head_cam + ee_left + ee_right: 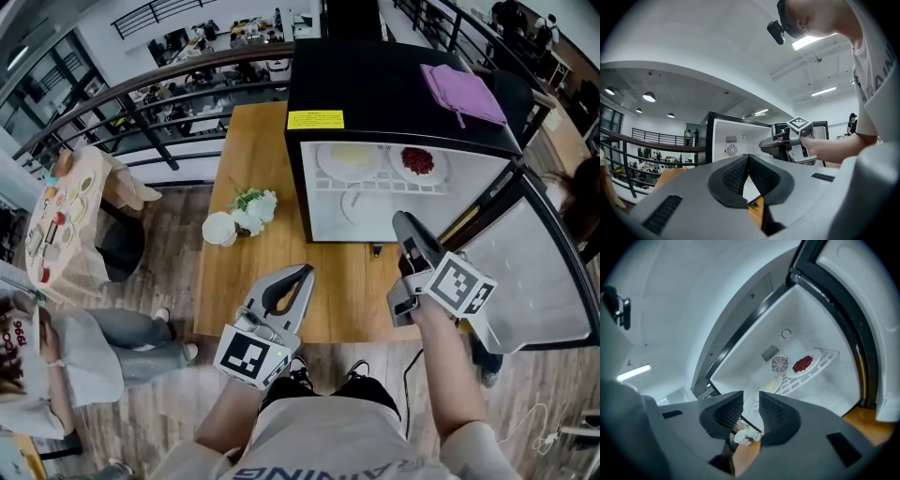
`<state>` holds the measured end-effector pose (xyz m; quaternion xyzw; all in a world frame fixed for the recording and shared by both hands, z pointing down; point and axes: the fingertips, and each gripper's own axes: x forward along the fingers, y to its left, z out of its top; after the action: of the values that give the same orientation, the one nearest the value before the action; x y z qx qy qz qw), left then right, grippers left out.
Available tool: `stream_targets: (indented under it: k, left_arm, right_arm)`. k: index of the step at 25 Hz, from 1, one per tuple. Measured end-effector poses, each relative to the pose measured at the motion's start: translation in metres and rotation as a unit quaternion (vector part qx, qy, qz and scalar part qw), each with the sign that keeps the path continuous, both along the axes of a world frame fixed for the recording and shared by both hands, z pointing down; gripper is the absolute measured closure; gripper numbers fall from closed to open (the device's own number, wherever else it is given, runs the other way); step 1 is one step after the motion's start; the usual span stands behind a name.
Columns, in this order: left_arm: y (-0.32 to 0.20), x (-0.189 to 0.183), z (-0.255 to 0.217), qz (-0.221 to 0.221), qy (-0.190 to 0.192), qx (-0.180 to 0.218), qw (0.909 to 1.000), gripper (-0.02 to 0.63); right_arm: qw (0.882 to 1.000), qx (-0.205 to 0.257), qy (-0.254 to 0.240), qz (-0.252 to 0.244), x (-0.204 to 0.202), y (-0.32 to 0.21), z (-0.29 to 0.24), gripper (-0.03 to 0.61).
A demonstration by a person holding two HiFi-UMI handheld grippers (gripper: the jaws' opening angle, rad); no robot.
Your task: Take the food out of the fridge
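The black mini fridge (394,89) stands on the wooden table (267,262) with its door (530,272) swung open to the right. On its white wire shelf sit a plate of red food (417,161) and a plate of pale yellow food (349,157); another white plate (361,202) lies below. My right gripper (403,221) hovers just before the opening, jaws slightly apart with nothing between them. The right gripper view (751,402) looks in, rolled, at the red food (802,363) and the pale food (772,384). My left gripper (304,273) is shut and empty over the table (748,157).
A purple cloth (459,92) lies on the fridge top, near a yellow label (315,119). A white cup (219,229) and a small bunch of flowers (253,209) stand on the table's left side. A railing (141,103) runs behind; a seated person (56,366) is at far left.
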<state>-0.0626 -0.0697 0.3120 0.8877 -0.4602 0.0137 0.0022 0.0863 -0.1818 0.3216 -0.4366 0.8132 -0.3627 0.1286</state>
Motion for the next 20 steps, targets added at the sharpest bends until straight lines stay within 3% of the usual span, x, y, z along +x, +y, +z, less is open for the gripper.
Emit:
stream_targets:
  k: [4,11,20]
  left_arm:
    - [-0.003,-0.013,0.002,-0.008,0.004,-0.002,1.0000,0.606]
    - [-0.010,-0.030,0.007,-0.016,0.011,-0.005,0.9998,0.606]
    - [-0.021,-0.046,0.013,-0.021,0.018,-0.013,0.9995,0.606]
  right_arm:
    - [0.992,-0.083,-0.089,0.013,-0.015,-0.026,0.013,0.471]
    - [0.968,-0.164,-0.185,0.049,-0.030,-0.067,0.040,0.466]
    - [0.939,-0.238,-0.235,0.085,-0.049,-0.102,0.073,0.467]
